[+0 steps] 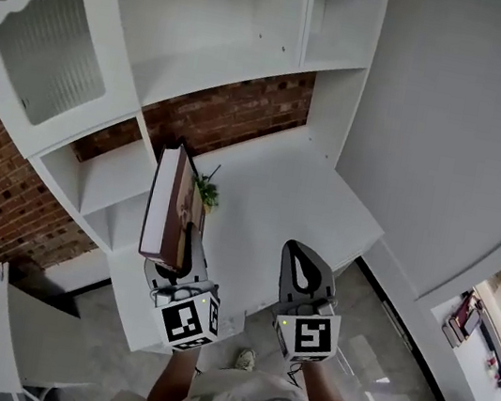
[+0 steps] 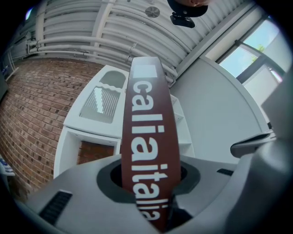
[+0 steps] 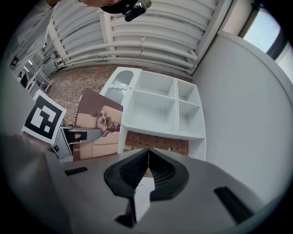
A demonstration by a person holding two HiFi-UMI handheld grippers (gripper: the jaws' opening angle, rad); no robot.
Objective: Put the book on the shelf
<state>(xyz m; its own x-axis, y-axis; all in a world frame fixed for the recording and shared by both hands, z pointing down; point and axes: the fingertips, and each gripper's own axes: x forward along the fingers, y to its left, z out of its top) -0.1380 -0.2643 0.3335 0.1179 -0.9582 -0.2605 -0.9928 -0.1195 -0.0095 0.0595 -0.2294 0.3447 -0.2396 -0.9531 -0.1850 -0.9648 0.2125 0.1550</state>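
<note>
Book [image 1: 172, 205] is standing upright in our left gripper [image 1: 181, 264], jaws pinching its lower end with the brown spine facing back at us; we're holding it in front of the white shelf unit [image 1: 211, 36]; right gripper [image 1: 304, 269] is hanging alongside, jaws pressed together on nothing.

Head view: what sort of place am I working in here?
Likely an indoor workshop or lab hall with a mock home-office corner: a white shelf unit with a desk against a brick wall, under a corrugated ceiling with exposed pipes.
</note>
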